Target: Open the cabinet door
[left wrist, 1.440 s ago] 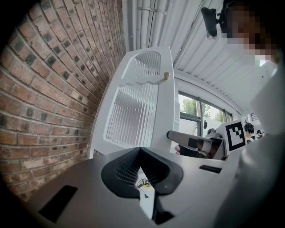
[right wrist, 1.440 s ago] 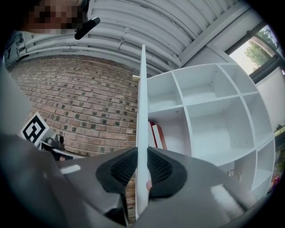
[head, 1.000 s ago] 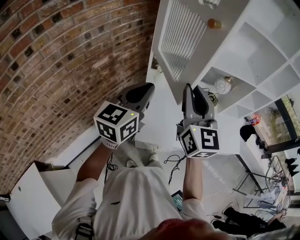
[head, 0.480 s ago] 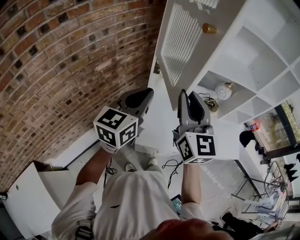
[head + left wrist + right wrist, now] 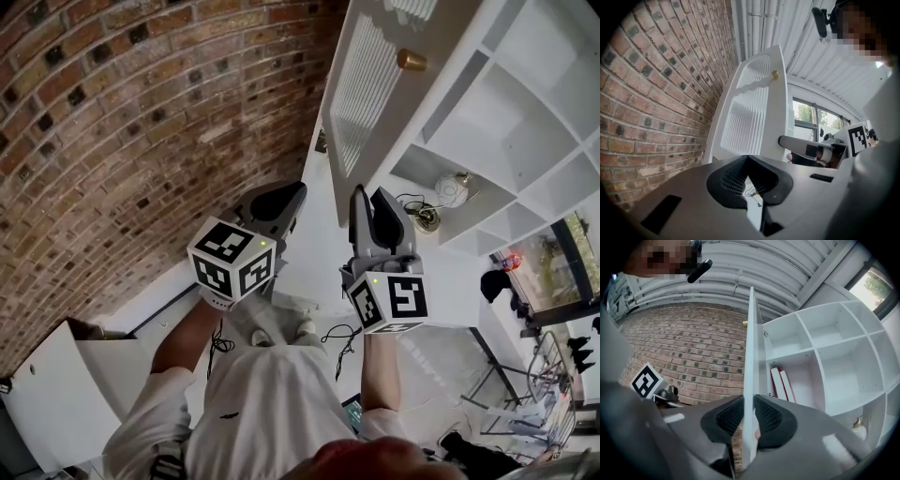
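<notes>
Cabinet door looks stiff, light; I've right gripper clamped on its free edge (left gripper jaws together, empty)

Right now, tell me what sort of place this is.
Probably an indoor studio or workshop: a bare brick wall, white cubby shelving with a slatted cabinet door, and a ribbed metal ceiling overhead.

The white shelf unit on the right is split into square compartments. In one near its left edge, two slim red-and-white books stand upright, leaning slightly. A lower compartment holds a round white ornament with a small brassy object just beside it (too small to identify). On the pale floor lies a black cable.
</notes>
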